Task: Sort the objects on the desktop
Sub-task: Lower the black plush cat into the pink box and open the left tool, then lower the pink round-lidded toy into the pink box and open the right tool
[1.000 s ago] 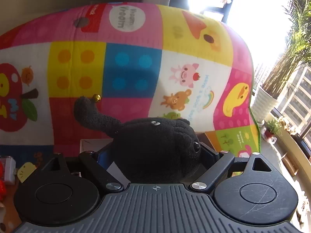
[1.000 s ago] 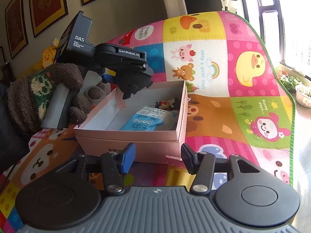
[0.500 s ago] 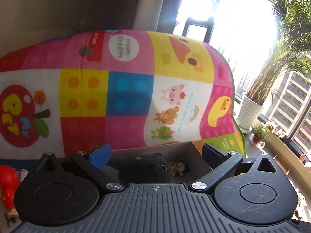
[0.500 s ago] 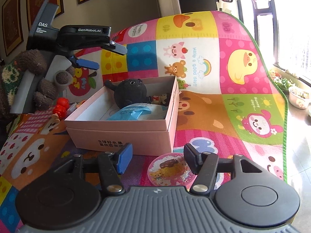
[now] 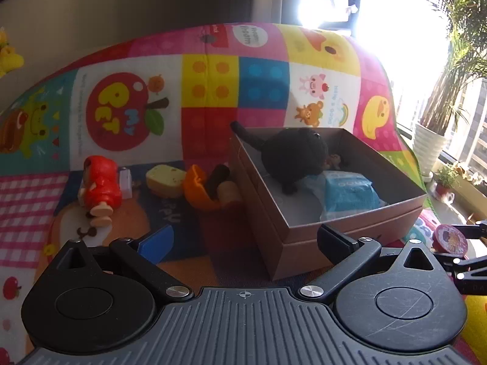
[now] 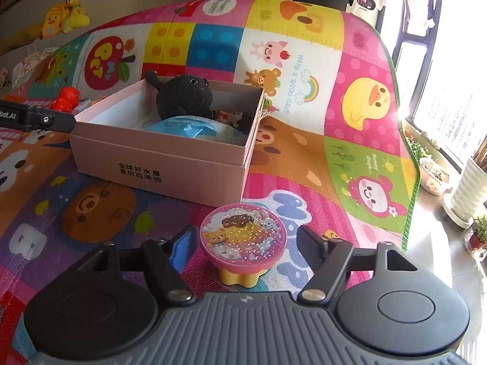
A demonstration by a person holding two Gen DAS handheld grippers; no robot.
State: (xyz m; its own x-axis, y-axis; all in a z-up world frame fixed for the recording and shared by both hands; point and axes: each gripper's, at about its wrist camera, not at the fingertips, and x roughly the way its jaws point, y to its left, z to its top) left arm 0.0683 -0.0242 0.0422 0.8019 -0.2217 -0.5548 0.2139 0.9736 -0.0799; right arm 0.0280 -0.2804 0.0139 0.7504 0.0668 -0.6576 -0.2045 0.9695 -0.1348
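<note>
- Mat (image 6: 304,158): patchwork play mat, bearing everything; the work surface.
- Box (image 6: 170,167): pink, open-topped, on the mat; the collecting place, by my judgement. Part filled.
- Plush (image 6: 184,97): black, inside the box against its far wall, tail over the rim. Sorted.
- Packet (image 6: 188,127): blue, inside the box in front of the plush. Sorted.
- Figurines (image 6: 234,117): small items in the box's far right corner; too small to identify. Sorted.
- Left gripper (image 5: 243,237): fingers spread, nothing between them; hovers before the box's near corner, facing the loose items.
- Right gripper (image 6: 243,241): fingers spread either side of the tin, neither pad clearly touching; grasp not yet made.
- Doll (image 5: 99,182): red, lying on the mat left of the box. Unsorted.
- Orange shell (image 5: 197,191): on the mat just beside the box's left wall, a dark piece and a tan piece touching it. Unsorted.
- Cheese (image 5: 166,179): yellow wedge, between doll and shell. Unsorted.
- Tin (image 6: 243,237): round, pink glitter lid on a yellow base, on the mat in front of the box. Unsorted; likely next in.
- Tally: three lots boxed, at least four loose; roughly half done, by estimate.
</note>
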